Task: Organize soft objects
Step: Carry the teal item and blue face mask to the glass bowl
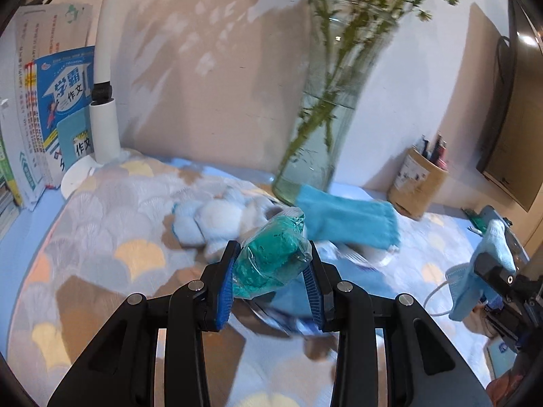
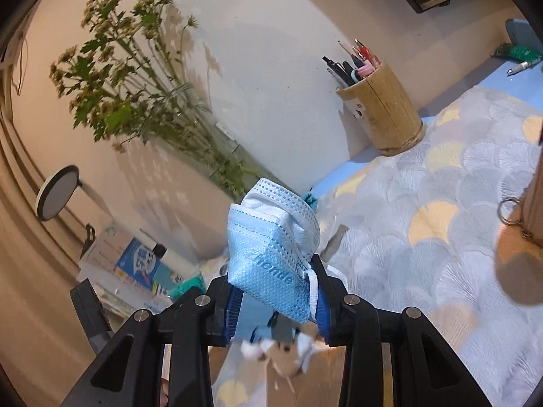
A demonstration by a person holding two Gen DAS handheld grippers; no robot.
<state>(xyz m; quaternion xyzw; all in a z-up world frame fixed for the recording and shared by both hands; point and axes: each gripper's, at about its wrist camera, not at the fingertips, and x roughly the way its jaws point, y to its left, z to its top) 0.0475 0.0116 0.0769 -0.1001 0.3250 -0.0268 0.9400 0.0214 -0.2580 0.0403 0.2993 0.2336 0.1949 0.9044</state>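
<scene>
My left hand-held gripper [image 1: 271,268] is clamped on a green bag [image 1: 273,261], held up over the middle of the tabletop [image 1: 101,237]. The bag is light, squishy and slippery, so I hold it round the fat middle. Behind it, near the vase [image 1: 325,118] at the back edge, lie a soft toy [image 1: 217,217] and a blue cloth [image 1: 349,224], both blurry. My right hand-held gripper [image 2: 276,300] is clamped on a folded mask [image 2: 271,251]. It is thin and floppy, pinched at its low end. I cannot make out the white bits under it.
</scene>
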